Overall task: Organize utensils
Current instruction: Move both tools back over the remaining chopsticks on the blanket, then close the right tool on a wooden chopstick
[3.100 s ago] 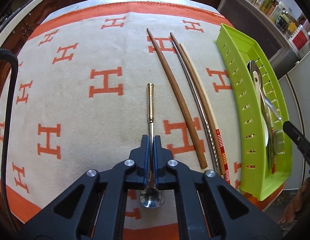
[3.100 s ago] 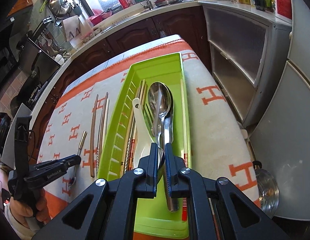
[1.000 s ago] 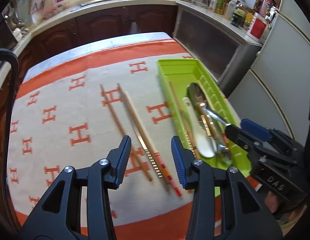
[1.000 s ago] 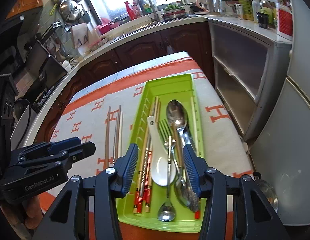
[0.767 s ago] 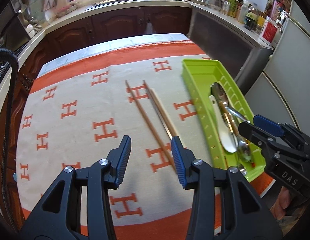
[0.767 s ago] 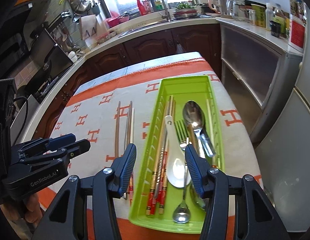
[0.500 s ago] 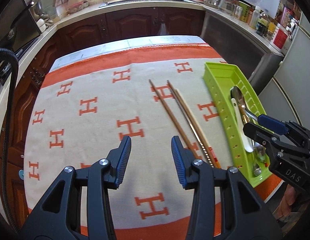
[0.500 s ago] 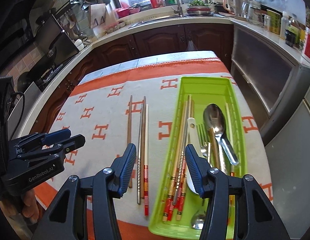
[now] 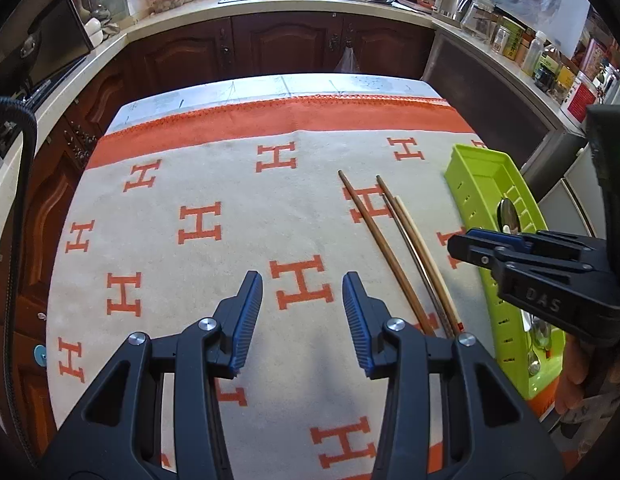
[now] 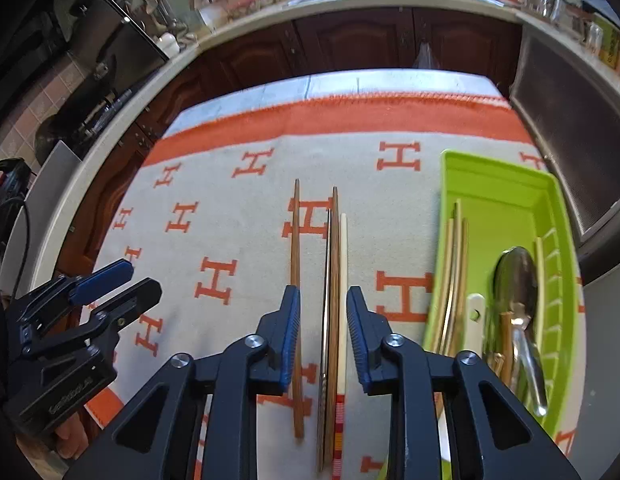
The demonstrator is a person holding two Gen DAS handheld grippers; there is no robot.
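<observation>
Right gripper point(image 10: 322, 336) shifted off green tray point(image 10: 505, 184), jaws just narrowed, unclamped, straddling loose chopsticks point(image 10: 333, 280). Left gripper point(image 9: 302, 320) open, empty. Chopstick pickup next, likely.

**Orange, Cream and Lime on the Table**

The cloth point(image 10: 238, 240) is cream with orange H letters and an orange band at its far edge. On the right, the tray point(image 10: 505, 192) is lime green. The loose chopsticks point(image 10: 333, 280) are brown, one pale with red and orange bands at its near end. The right gripper point(image 10: 323, 300) and the left gripper point(image 9: 302, 284) are black with blue pads.
</observation>
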